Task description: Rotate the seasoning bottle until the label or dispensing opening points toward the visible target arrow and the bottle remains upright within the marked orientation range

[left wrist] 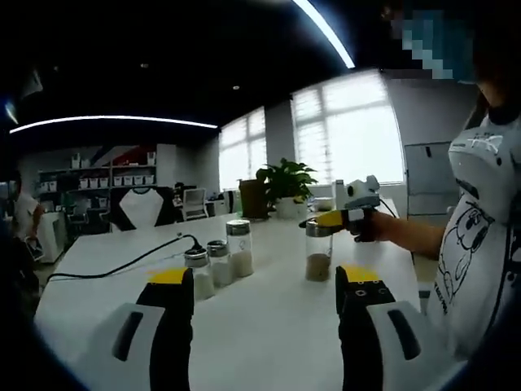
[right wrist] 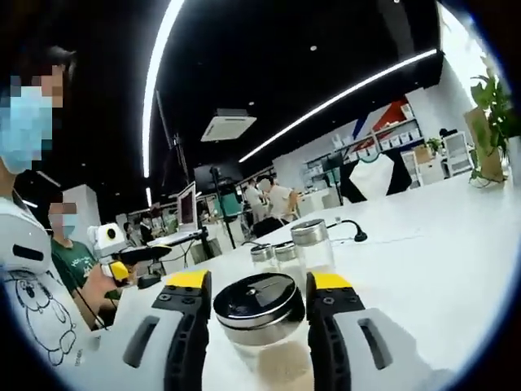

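The right gripper (right wrist: 256,303) clamps the lid of the upright seasoning bottle (right wrist: 259,322) on the white table (right wrist: 440,244), while the left gripper (left wrist: 264,289) hovers open nearby, three other jars (left wrist: 220,261) beside.

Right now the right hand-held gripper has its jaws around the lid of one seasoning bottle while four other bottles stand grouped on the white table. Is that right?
Not quite: three other bottles stand grouped on the white table, not four, as the left gripper view shows. The right hand-held gripper does have its jaws around the lid of the seasoning bottle.
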A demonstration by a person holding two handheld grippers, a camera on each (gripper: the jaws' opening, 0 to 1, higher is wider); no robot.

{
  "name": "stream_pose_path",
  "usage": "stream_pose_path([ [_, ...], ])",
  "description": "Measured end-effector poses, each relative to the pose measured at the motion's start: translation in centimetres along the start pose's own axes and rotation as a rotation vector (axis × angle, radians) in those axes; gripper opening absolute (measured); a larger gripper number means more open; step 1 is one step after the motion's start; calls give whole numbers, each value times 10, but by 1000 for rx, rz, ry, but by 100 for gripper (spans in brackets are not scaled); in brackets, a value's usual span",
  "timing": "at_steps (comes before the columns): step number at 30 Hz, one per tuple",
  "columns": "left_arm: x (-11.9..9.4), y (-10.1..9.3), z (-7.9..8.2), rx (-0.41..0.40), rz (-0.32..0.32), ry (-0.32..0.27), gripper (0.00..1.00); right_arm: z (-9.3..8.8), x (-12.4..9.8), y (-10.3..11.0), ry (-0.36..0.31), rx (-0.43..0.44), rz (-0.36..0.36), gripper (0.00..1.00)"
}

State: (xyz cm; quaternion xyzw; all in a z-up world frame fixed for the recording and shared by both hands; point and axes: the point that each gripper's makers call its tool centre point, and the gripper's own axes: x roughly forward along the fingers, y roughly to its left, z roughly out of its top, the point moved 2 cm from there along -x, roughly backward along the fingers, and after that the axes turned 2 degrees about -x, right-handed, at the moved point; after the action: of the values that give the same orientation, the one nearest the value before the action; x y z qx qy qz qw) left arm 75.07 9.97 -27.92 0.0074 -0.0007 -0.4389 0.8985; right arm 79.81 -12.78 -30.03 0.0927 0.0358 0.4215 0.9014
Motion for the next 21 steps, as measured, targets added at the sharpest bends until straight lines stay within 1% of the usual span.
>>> stream_pose_path([
  [1, 3, 0, 0, 3, -4, -1, 75, 1, 1, -3, -5, -35, -8, 43],
  [3, 5, -2, 2, 4, -13, -7, 75, -2, 2, -2, 22, -39, -12, 43],
  [4, 5, -3, 3, -1, -20, -15, 75, -3, 3, -1, 47, -69, -10, 42],
  [5, 5, -6, 3, -20, -42, -25, 75, -4, 3, 0, 54, -78, -10, 42],
  [7, 5, -8, -1, -34, -56, -15, 75, -5, 4, 2, 58, -96, -1, 42],
  [10, 1, -3, -4, -15, -26, 5, 74, -5, 3, 4, 62, -103, 13, 42],
  [13, -7, -1, -1, -24, -10, -15, 74, -5, 2, 6, 67, -115, 21, 41],
  [15, -10, 1, -1, -32, 3, -16, 74, -5, 2, 7, 67, -121, 35, 41],
  [18, -14, -1, -1, -38, 4, -18, 74, -4, 1, 4, 74, -123, 61, 41],
  [21, -17, -2, -1, -36, 3, -28, 74, -4, 0, 4, 79, -126, 101, 41],
])
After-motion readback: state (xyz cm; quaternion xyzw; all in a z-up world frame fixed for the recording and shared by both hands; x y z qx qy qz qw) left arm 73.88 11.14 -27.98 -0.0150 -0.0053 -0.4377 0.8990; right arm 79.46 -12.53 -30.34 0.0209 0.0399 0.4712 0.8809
